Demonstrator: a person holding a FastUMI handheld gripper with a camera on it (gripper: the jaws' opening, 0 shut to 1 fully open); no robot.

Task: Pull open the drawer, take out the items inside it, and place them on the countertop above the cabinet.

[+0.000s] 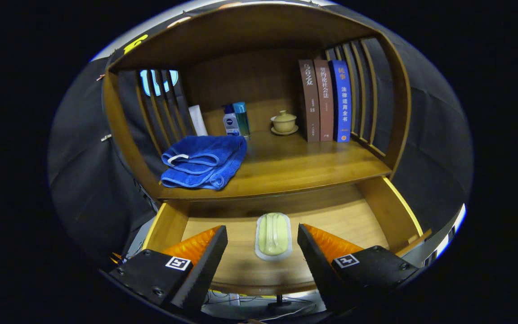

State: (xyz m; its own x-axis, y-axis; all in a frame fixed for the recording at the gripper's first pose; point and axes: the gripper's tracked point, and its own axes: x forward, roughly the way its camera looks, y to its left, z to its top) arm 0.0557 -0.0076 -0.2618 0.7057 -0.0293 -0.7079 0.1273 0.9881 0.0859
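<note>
The wooden drawer [376,211] stands pulled out below the countertop [304,166]. On its floor lies a pale green oblong item on a white base [273,236], lengthwise between my two fingers. My gripper [262,238] hangs above the drawer with its fingers wide apart, one on each side of the item and not touching it. A folded blue towel [203,161] rests on the left part of the countertop.
At the back of the countertop stand two small bottles [236,119], a lidded tan cup on a saucer [284,122] and three upright books [325,101]. Slatted side walls [160,108] and a top board enclose the shelf. Cables lie on the floor below the drawer front.
</note>
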